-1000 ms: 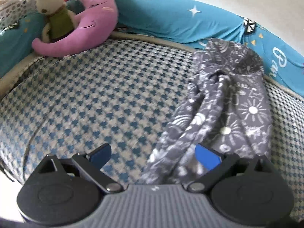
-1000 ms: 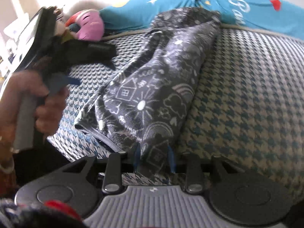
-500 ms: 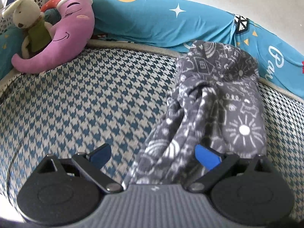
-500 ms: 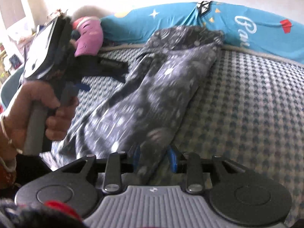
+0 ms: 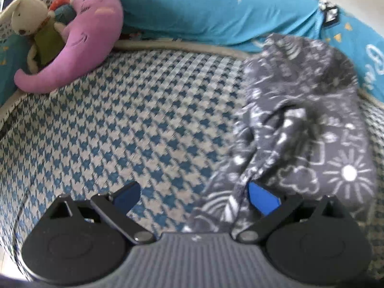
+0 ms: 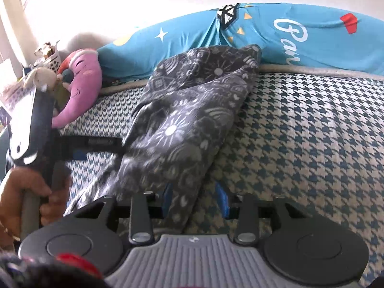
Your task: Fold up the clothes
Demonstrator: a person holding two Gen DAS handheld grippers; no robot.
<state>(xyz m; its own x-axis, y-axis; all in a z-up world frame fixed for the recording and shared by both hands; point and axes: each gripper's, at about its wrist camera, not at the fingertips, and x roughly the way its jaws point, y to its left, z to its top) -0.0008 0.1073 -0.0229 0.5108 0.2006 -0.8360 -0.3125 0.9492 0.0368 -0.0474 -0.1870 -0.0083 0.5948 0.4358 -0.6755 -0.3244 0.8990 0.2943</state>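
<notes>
- Since half a second ago, the right gripper [image 6: 195,198] has parted its blue pads, which no longer pinch the dark grey doodle-printed garment [image 6: 192,120]; its hem lies loose between them.
- Left gripper [image 5: 195,194] stands wide open beside the garment's near end; one pad touches cloth.
- Garment stretches along the blue-and-cream houndstooth mattress [image 5: 144,124], far end against the turquoise bolster pillow [image 6: 300,36], folds motion-blurred.
</notes>
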